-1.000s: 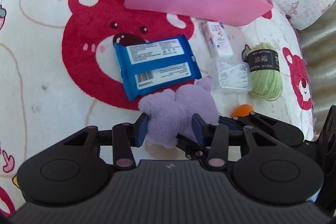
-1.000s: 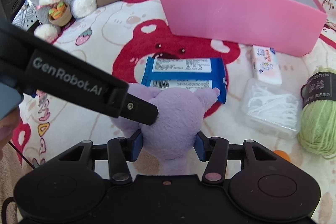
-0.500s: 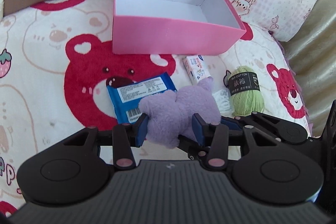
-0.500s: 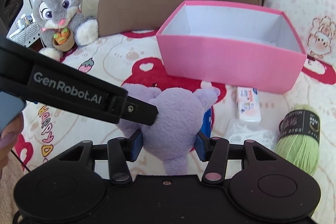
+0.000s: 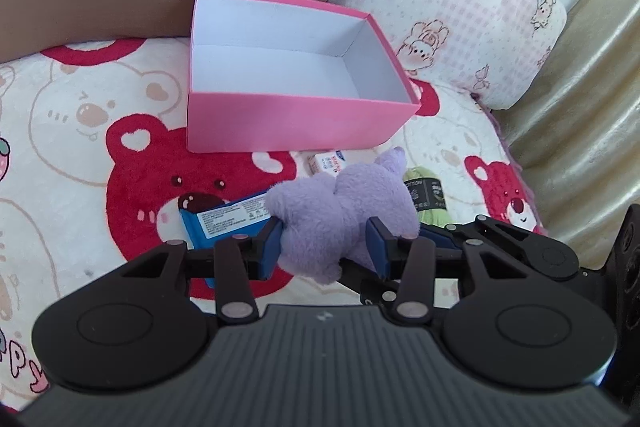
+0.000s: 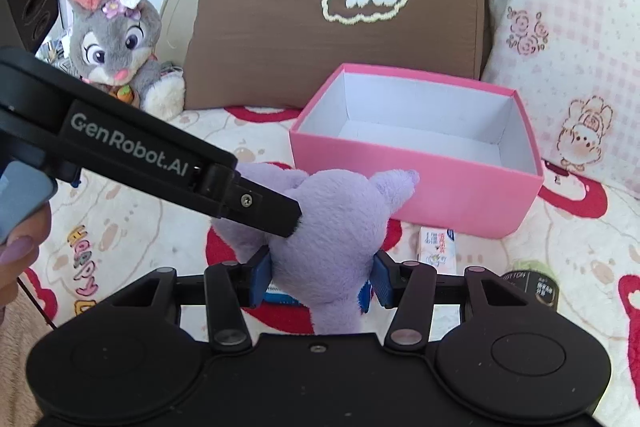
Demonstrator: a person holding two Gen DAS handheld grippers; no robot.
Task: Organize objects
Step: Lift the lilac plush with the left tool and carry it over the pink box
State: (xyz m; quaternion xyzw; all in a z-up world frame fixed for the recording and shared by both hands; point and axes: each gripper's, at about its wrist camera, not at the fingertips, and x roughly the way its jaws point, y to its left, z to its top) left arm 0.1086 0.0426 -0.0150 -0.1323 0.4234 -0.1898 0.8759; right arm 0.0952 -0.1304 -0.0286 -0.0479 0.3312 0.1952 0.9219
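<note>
In the middle of both views, a soft purple plush toy is squeezed by two grippers at once, and it hangs above the bear blanket and not on it. I think both grippers hold it because it is big and floppy, so two grips keep it from drooping or slipping out. The left gripper has its blue pads pressed into the fur on each side, partly closed around the toy. The right gripper does the same lower down on the toy's body, with the fur bulging between its pads. In the right view, the left gripper's long black finger comes in from the left edge and pokes into the toy's side. Both grippers tilt downward and point toward the pink box, which sits open and empty in the upper middle, just past the toy. The toy probably goes in there next. Under the toy lie a blue wipes pack, a small tissue pack and a green yarn ball, all waiting on the blanket near the box. A fingertip of the person shows at the left edge of the right view.
</note>
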